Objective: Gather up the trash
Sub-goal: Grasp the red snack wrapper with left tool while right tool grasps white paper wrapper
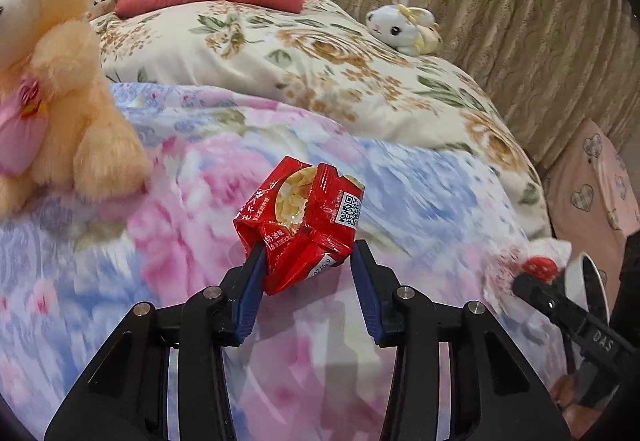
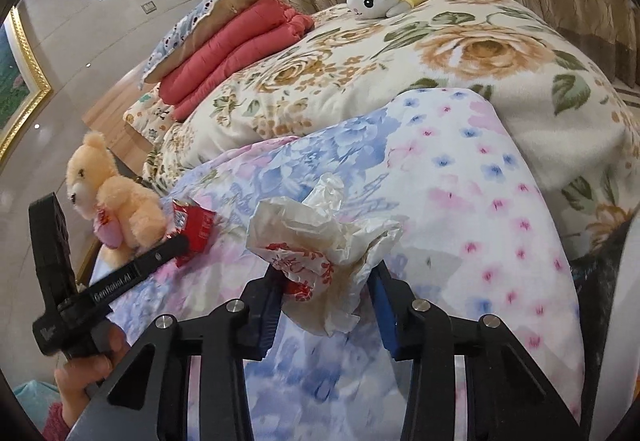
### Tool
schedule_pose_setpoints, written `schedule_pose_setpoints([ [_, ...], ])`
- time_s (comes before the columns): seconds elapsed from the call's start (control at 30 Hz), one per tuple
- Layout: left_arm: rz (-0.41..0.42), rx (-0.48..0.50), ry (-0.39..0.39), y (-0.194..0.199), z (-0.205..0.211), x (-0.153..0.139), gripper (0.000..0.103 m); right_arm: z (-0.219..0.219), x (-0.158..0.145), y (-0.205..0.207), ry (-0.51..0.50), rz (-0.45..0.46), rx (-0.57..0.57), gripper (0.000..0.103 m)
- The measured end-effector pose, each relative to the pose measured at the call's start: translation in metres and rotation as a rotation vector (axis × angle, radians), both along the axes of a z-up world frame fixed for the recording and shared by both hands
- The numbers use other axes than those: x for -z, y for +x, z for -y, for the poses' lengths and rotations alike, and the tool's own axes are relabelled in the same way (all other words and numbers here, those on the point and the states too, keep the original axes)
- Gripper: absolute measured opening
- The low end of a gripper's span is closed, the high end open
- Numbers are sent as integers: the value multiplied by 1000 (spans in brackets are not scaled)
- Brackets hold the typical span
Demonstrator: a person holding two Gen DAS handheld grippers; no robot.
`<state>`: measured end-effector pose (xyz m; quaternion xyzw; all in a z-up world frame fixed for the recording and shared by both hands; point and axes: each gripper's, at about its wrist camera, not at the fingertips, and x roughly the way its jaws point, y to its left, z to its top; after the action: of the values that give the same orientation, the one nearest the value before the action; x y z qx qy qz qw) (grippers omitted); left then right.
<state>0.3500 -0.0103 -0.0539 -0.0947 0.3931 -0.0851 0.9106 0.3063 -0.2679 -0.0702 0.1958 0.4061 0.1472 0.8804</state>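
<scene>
Red snack wrapper (image 1: 301,222), crumpled, sits clamped between left gripper (image 1: 308,261) pads, above the pink-and-blue floral quilt (image 1: 420,209) on the bed. Right gripper (image 2: 326,277) is closed on a white crumpled plastic bag (image 2: 320,237) over the same quilt. Peach teddy bear (image 1: 60,89) sits nearby.

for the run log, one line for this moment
left gripper: shut on red snack wrapper | right gripper: shut on crumpled white bag | both on bed
</scene>
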Motion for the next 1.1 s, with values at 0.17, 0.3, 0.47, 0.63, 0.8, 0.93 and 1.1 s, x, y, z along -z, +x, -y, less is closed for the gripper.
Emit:
schedule_pose_setpoints([
  [0.17,-11,44,-23,-36,18,-1,41,3,-7,-26,25,7,-7,41],
  [0.3,1,77,-14,-65,32,-6,41,3,-11,-47,23,19,-11,41],
  [0.47,12,94,-11,-96,45,-12,41,6,-14,-72,31,23,-13,41],
  [0.63,29,118,5,-121,59,-18,41,10,-15,-92,35,26,-13,41],
  [0.8,29,135,3,-135,68,-19,41,17,-18,-109,42,31,-9,42],
  [0.93,29,153,10,-145,76,-20,41,23,-22,-120,42,39,-3,42],
  [1.1,30,172,17,-153,86,-21,41,31,-23,-132,43,42,8,42],
])
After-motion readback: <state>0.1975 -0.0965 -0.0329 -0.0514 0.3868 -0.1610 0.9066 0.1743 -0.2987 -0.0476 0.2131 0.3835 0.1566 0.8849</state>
